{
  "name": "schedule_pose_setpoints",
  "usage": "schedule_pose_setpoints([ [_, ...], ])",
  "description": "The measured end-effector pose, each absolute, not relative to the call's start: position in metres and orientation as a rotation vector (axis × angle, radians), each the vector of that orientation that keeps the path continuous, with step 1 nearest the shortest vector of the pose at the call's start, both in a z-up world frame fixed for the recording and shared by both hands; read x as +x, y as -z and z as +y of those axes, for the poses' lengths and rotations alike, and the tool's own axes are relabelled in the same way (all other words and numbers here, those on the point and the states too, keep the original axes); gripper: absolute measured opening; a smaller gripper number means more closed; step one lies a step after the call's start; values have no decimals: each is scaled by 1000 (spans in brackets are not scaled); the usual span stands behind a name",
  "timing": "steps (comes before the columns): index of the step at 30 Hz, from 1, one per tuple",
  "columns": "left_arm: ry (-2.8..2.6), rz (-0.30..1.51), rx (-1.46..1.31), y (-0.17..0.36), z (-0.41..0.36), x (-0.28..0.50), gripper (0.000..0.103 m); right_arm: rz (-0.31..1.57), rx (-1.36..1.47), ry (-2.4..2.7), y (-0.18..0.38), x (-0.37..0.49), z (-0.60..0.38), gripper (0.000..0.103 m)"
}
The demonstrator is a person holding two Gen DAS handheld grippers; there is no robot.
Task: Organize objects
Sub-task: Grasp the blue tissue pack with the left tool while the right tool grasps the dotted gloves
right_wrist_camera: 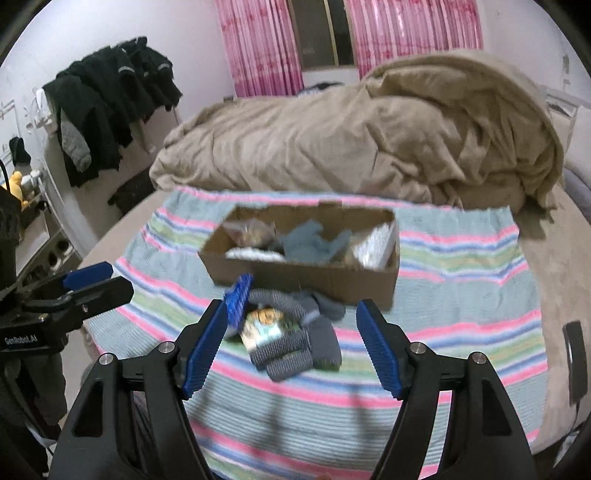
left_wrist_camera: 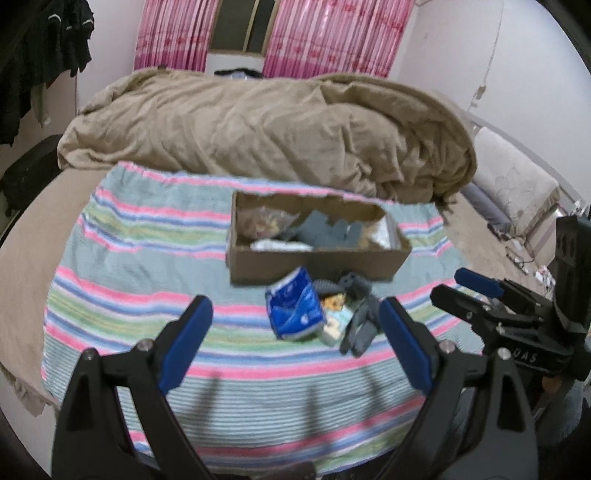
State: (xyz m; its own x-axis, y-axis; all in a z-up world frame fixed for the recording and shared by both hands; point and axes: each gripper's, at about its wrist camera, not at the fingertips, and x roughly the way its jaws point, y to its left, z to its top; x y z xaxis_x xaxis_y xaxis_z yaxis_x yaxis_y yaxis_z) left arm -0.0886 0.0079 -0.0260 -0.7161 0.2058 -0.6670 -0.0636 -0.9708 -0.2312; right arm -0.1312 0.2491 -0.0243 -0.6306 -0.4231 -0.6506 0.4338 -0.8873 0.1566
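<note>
A brown cardboard box (left_wrist_camera: 317, 260) (right_wrist_camera: 332, 280) sits on a striped blanket and holds a snack bag, grey-blue cloth and a silver packet. In front of it lie a blue packet (left_wrist_camera: 293, 304) (right_wrist_camera: 238, 299), a small picture pack (left_wrist_camera: 334, 314) (right_wrist_camera: 267, 325) and grey gloves (left_wrist_camera: 360, 317) (right_wrist_camera: 295, 347). My left gripper (left_wrist_camera: 295, 343) is open and empty, hovering just short of this pile. My right gripper (right_wrist_camera: 291, 347) is open and empty above the gloves. Each gripper also shows in the other's view: the right (left_wrist_camera: 476, 291), the left (right_wrist_camera: 92, 284).
A striped blanket (left_wrist_camera: 147, 295) (right_wrist_camera: 461, 295) covers the bed. A bunched tan duvet (left_wrist_camera: 258, 122) (right_wrist_camera: 369, 129) lies behind the box. Dark clothes (right_wrist_camera: 110, 99) hang at the left wall. Pink curtains (left_wrist_camera: 314, 33) frame a window. A pillow (left_wrist_camera: 513, 184) lies at right.
</note>
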Motion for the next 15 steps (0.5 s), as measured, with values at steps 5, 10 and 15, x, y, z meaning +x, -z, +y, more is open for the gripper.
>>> schedule_pose_setpoints([
  [5,-2731,-293,-1192,53,12,-98,93,32,1047,2457,50,-136,250,75],
  [10,-2715,-286,-1230,72,19,-112,93,33,1095,2456,70,-147,254,75],
  [15,-2680,-291,-1280,93,28,-130,93,40,1146,2448,90,-162,255,75],
])
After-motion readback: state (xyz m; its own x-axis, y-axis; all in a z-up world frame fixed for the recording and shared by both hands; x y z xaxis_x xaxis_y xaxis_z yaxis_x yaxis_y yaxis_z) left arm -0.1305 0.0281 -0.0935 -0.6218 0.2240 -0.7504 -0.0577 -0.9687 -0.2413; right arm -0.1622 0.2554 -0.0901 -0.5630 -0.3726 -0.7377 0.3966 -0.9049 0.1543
